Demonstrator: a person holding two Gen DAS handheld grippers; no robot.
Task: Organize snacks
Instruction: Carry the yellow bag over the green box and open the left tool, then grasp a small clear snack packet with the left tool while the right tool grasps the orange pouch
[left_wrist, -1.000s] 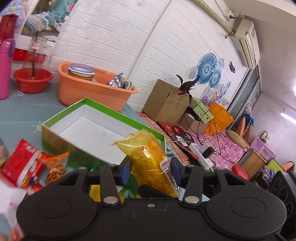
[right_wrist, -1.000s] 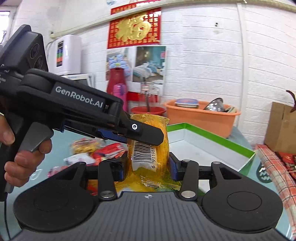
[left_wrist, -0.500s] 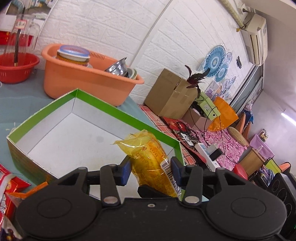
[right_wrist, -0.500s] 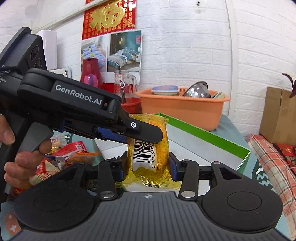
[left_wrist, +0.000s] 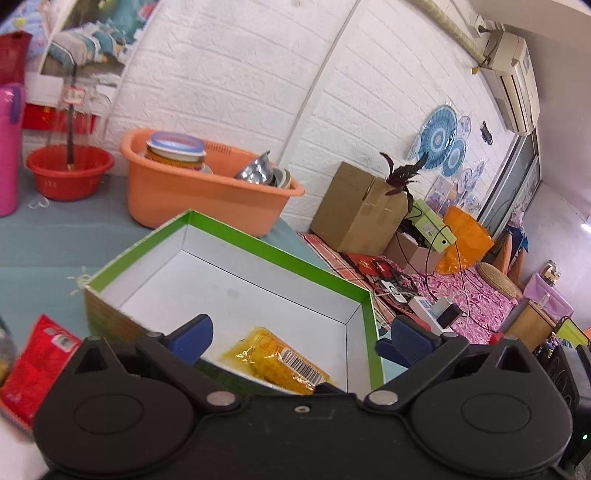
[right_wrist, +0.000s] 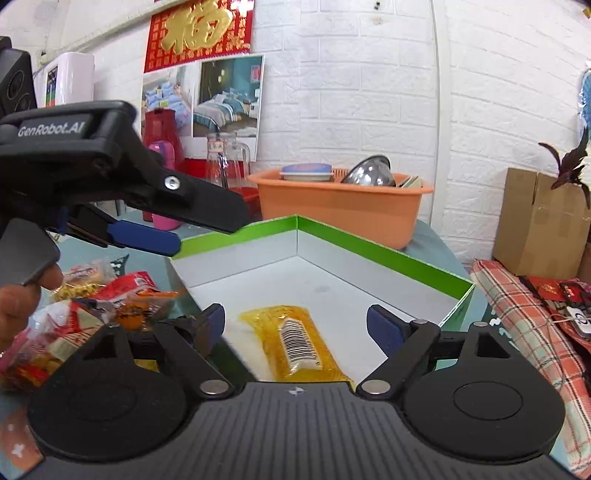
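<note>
We are holding both tongs released over the box. Our left tongs (left_wrist: 301, 338) have just been springing apart, and their blue pads are now standing wide with nothing pressed between them; the yellow snack packet (left_wrist: 280, 360) is lying below the gap, free of both pads. Our right tongs (right_wrist: 295, 325) have likewise just been opening, and their pads are sitting well apart on either side of the same packet (right_wrist: 295, 341) without touching it. In the right wrist view the left tongs (right_wrist: 173, 230) are reaching in from the left above the box's near-left rim, with a person's hand (right_wrist: 22, 295) gripping the handle below them.

The packet is resting flat on the white floor of the green-rimmed box (left_wrist: 280, 254), near the front wall, its barcode label facing up. The box (right_wrist: 384, 254) is sitting on the blue-grey tabletop (left_wrist: 48, 240).

To the left of the box, more snack packs (right_wrist: 85, 302) in red, orange and yellow wrappers are lying in a loose heap on the tabletop; one red pack (left_wrist: 37, 369) is showing at the left edge of the left wrist view. Behind the box an orange basin (left_wrist: 207, 195) is holding a lidded tub and metal bowls, and a small red basin (left_wrist: 68, 171) is standing further left by the white brick wall.
</note>
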